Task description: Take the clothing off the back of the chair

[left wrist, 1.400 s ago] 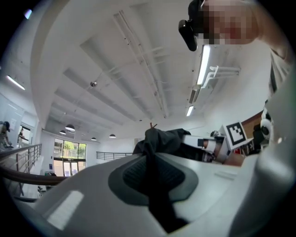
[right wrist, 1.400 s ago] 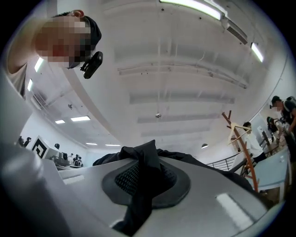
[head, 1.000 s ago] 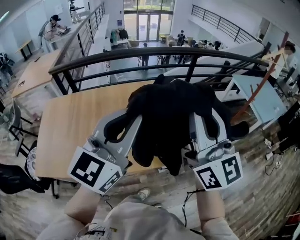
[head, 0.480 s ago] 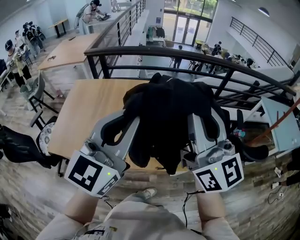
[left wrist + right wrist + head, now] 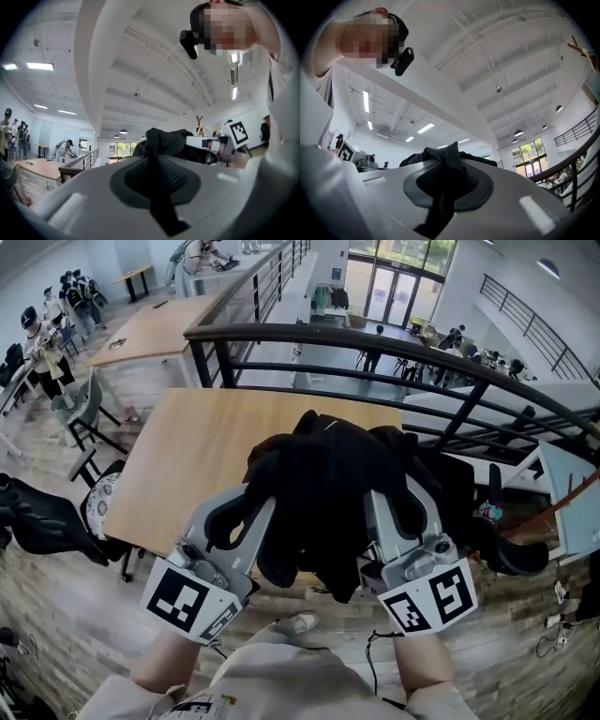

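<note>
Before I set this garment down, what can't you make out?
- What lies beneath, both gripper views: left gripper and right gripper tilt upward, and their own bodies block it.
- Fingertips, head view: buried in the black garment.
- Table patch under the bundle, head view: garment covers it.
- Garment's type, sleeves, collar: bunched, featureless black everywhere.

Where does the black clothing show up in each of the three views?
Head view: black clothing, centre.
Left gripper view: it sits at centre, pinched between the jaws.
Right gripper view: it sits lower centre, pinched between the jaws.
Shared landmark: the black railing.
</note>
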